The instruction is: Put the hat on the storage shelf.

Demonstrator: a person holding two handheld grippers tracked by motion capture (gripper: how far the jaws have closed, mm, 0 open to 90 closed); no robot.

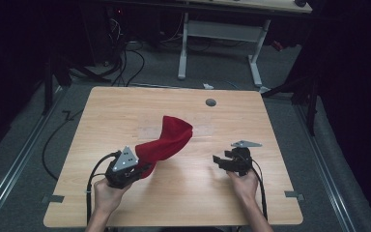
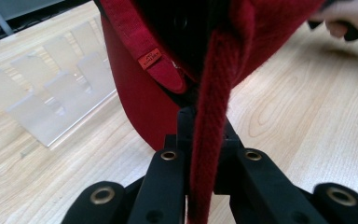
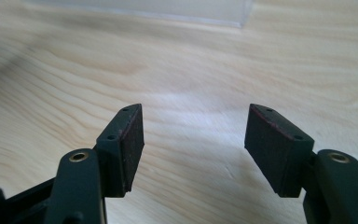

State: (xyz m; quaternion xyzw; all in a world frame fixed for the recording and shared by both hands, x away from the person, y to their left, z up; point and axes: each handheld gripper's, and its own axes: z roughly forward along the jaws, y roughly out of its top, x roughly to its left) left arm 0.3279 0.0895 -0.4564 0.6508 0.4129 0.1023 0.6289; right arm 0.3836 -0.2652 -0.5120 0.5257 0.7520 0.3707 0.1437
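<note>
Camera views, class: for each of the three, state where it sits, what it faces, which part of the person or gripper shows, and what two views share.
High view: above the person's side, facing forward and down on the table; both forearms, left gripper, right gripper.
Left gripper view: on that gripper, facing the red cloth pinched in its jaws.
Right gripper view: along open, empty jaws at bare wood.
Shared: high and left gripper views show the cloth.

Bare table (image 1: 193, 193) between grippers
</note>
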